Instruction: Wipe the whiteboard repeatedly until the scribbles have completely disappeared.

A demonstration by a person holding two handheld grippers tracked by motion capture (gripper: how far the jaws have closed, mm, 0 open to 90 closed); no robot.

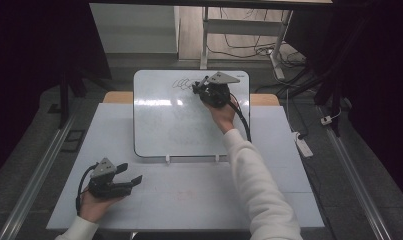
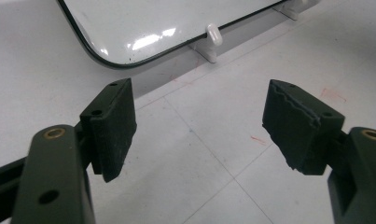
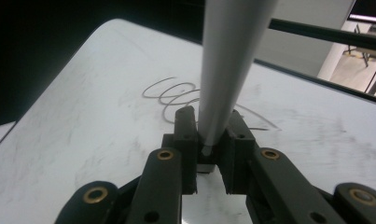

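On the far half of the white table (image 1: 189,200) we have the glossy white rectangular whiteboard (image 1: 164,125) with its dark rounded edge, propped low on two small white plastic feet (image 2: 213,39). Our right gripper (image 1: 201,86) sits over the board's far edge, its jaws pressed tight on a smooth grey tapered marker pen (image 3: 227,70). That pen's long axis runs straight out from the jaws and away from the camera, tilted steeply to the board, so the writing end lies ahead of the gripper and down toward the surface. Just beyond the jaws we see thin, looping dark scribbles (image 3: 176,95) on the board, with faint smudged grey traces across the rest of it. Any coming stroke, we judge, turns on that tilt: the tip must stay ahead of the pads and meet the slick surface beside the loops.

Our left gripper (image 1: 131,172) rests on the near left of the table, well apart from the board, jaws spread wide with nothing between the rough black foam pads (image 2: 113,126). The right hand (image 1: 221,116) is plainly the nearer to the drawing.
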